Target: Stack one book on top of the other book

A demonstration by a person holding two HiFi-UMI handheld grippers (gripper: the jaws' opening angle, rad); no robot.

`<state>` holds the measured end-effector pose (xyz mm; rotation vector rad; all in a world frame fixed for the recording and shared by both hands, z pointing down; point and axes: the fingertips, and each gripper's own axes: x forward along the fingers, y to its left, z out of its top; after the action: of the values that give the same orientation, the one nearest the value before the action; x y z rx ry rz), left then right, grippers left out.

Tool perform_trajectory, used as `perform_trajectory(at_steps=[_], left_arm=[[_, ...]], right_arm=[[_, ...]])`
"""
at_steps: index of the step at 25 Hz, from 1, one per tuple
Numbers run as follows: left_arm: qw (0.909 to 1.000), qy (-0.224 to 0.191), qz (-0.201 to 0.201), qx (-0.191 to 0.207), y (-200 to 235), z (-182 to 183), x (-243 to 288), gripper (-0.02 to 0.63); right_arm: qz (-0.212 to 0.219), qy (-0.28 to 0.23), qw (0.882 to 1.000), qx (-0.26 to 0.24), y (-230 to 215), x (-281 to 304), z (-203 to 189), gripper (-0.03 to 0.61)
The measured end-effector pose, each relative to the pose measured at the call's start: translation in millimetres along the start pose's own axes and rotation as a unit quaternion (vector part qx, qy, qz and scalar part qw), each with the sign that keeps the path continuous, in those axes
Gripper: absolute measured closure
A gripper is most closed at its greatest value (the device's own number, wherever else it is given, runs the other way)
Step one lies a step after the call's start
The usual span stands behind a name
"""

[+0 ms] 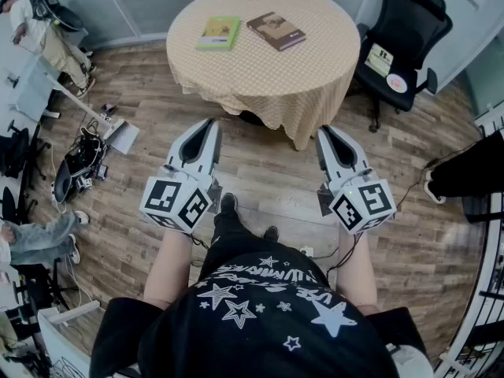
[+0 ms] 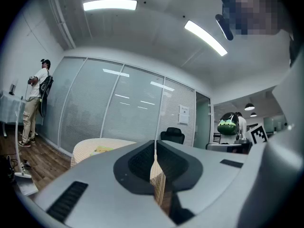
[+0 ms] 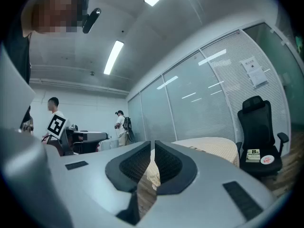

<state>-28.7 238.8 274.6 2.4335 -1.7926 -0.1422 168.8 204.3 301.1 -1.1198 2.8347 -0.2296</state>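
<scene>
Idle pose: left hand-held gripper (image 1: pixel 209 124) and right hand-held gripper (image 1: pixel 325 132) both closed and empty, books unstacked on the counter (image 1: pixel 303 85).

Both sets of jaws are pressed together with nothing between them. The two are held level, side by side over the wood floor (image 1: pixel 268 172), pointing at the round counter with its checked cloth and well short of it. The green book (image 1: pixel 218 32) lies flat on the far left part of the top. The brown book (image 1: pixel 276 30) lies to its right, angled, with a gap between them, not touching. A black office chair (image 1: pixel 402 38) stands right of the counter.
</scene>
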Motion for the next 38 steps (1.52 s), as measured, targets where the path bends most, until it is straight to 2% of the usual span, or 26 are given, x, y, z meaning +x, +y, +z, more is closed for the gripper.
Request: perform_trajectory(at_steps=[7, 23, 28, 38], left_arm=[[0.9997, 0.015, -0.018, 0.01, -12, -7, 13, 0.592], [0.9985, 0.035, -0.04, 0.015, -19, -19, 21, 0.592], [0.9988, 0.033, -0.034, 0.01, -22, -19, 14, 0.592], [0.9982, 0.049, -0.026, 0.023, -24, -30, 14, 0.592]], right_arm=[[-0.007, 0.014, 1.0, 0.003, -7, 0, -5, 0.534], [0.004, 0.006, 1.0, 0.002, -3, 1, -3, 0.534], [0.013, -0.053, 0.998, 0.04, -7, -8, 13, 0.532], [-0.001, -0.029, 0.998, 0.057, -22, -4, -8, 0.532]])
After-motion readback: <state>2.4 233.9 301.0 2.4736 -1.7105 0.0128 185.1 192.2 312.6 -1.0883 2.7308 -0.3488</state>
